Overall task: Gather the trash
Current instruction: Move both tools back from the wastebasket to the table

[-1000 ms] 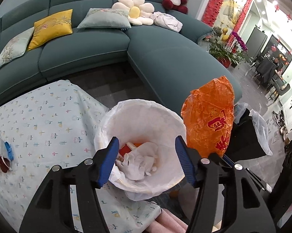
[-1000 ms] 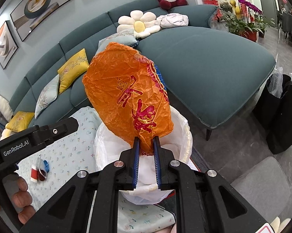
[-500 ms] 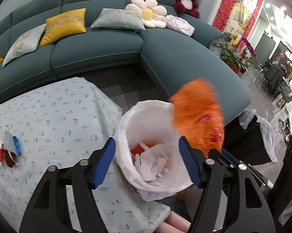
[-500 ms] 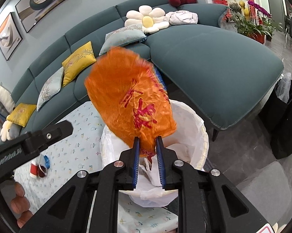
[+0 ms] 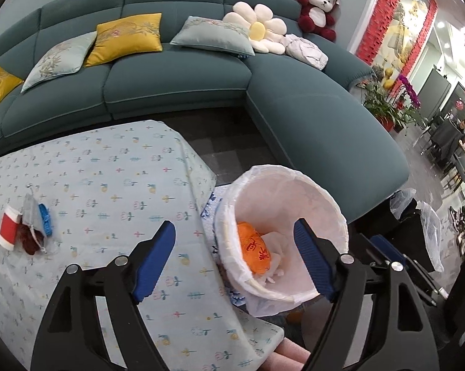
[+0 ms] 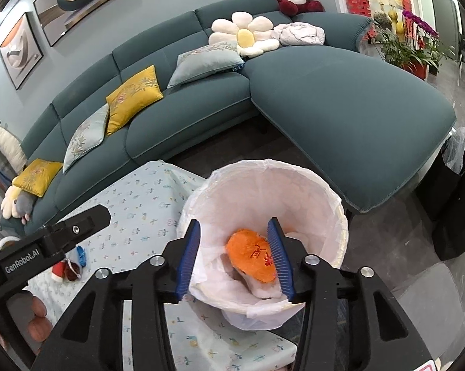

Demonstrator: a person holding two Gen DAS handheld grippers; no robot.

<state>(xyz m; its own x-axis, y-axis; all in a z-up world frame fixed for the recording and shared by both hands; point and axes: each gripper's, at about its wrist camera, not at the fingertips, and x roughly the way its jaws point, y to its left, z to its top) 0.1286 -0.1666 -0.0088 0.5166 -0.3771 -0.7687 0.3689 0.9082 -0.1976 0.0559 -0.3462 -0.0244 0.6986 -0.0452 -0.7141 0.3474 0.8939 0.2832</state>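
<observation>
A white-lined trash bin [image 5: 313, 191] [image 6: 294, 179] stands at the corner of the cloth-covered table [image 5: 108, 170]. An orange plastic bag with red print [image 5: 254, 252] [image 6: 254, 256] lies inside it on white crumpled paper. My right gripper [image 6: 237, 255] is open and empty above the bin, jaws either side of the bag. My left gripper [image 5: 234, 259] is open and empty over the table edge and the bin's near rim. A small pile of trash, a red-and-white piece, a grey wrapper and a blue piece [image 5: 27, 224] [image 6: 70, 266], lies on the table at the left.
A teal corner sofa [image 5: 309, 117] [image 6: 340, 92] with cushions and plush toys curves behind the table and bin. A black bin with a clear liner [image 5: 418, 216] [image 6: 458, 179] stands at the right on the grey floor. Potted plants [image 5: 387, 105] stand beyond the sofa end.
My right gripper has opened and let go of the orange bag, which has dropped into the bin. My left gripper has shifted left toward the table.
</observation>
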